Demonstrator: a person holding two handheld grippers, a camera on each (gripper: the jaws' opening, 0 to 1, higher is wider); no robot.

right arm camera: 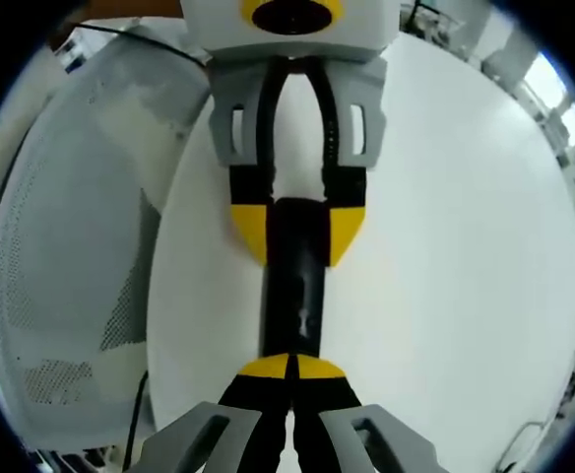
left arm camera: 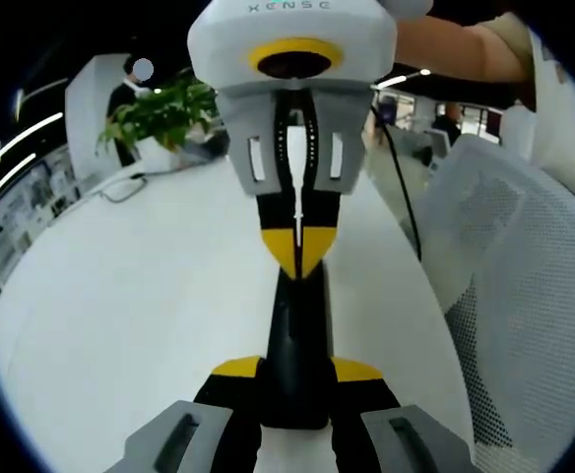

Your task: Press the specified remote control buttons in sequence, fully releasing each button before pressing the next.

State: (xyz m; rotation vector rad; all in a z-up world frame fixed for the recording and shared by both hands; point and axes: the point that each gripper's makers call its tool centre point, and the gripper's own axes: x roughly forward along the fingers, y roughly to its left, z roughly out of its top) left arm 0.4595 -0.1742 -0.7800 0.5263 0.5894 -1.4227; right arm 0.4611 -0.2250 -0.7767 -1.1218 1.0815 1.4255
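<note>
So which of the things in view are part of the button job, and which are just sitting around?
Job:
- remote control
- left gripper, jaws clamped on the remote's near end
- right gripper, jaws together, tips on the remote

Lying about:
- mesh chair
- potted plant
- black cable
- white table

Both units match: left gripper (left arm camera: 294, 370) and right gripper (right arm camera: 290, 367) have grey housings, black jaws, yellow tips. "XENSE" lettering on right gripper's white body, yellow ring around the lens.
</note>
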